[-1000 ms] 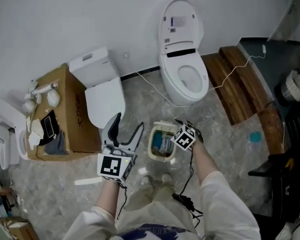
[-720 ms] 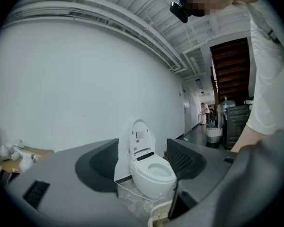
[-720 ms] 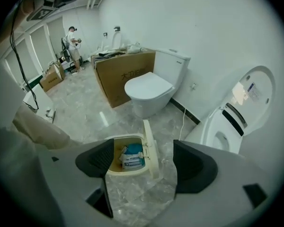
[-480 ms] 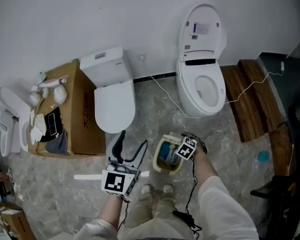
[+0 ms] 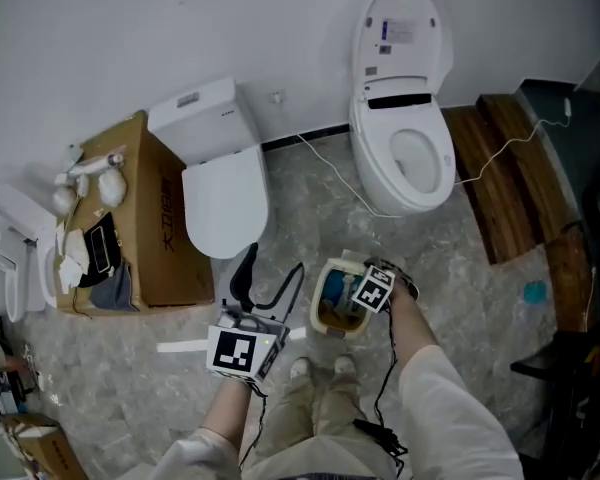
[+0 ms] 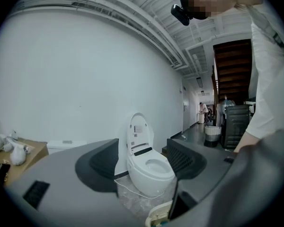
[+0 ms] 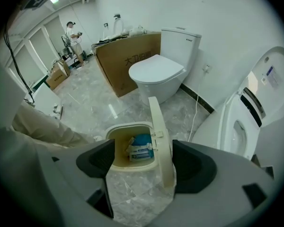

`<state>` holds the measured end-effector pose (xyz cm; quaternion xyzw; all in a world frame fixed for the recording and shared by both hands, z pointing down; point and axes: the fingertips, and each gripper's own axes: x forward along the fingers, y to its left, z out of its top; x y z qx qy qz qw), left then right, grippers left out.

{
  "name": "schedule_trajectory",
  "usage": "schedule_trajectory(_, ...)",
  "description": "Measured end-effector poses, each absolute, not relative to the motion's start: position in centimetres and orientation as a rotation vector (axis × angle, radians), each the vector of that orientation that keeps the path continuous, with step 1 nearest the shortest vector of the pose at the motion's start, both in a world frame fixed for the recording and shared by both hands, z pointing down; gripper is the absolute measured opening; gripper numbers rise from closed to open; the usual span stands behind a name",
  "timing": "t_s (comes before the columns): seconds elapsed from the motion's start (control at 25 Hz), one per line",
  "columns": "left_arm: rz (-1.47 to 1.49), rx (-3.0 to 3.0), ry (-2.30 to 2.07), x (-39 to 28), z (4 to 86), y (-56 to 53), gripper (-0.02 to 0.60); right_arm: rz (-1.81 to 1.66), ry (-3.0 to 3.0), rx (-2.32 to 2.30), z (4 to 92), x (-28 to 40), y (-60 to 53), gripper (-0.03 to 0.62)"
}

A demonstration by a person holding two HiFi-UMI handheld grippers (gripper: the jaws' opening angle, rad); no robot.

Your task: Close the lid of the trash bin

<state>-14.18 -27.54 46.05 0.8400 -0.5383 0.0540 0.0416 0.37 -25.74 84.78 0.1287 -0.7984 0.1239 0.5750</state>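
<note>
Both jaws of the right tool (image 7: 143, 161) stand apart, gripping nothing, either side of the upright lid (image 7: 159, 131) of the trash bin (image 7: 128, 126) at lower centre, where a sideways shove could topple the bin instead.

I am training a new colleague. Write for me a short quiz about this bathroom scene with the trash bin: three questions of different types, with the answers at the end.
1. True or false: the flat cream lid of the small cream plastic trash bin is already shut.
2. Choose one. What lies inside the bin?
A. a blue and white packet
B. a red ball
C. nothing at all
3. Fill the gap: the jaws of the right gripper stand ___, and the lid rises between them.

Key
1. False: the lid stands upright and the bin is open.
2. A
3. apart
</note>
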Motion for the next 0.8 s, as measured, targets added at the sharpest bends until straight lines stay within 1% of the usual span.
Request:
schedule_trajectory(0.24, 0.182, 2.607, -1.601, -13.3, 45.3, -27.8, 0.301, 0.332, -1.89, 0.322, 84.3, 0.1, -22.7, 0.387)
schedule_trajectory(0.8, 0.212, 2.595, -1.528, -14.1, 49.8, -23.0, 0.301, 0.365, -1.903, 0.368, 86.9, -1.3, -15.4, 0.39)
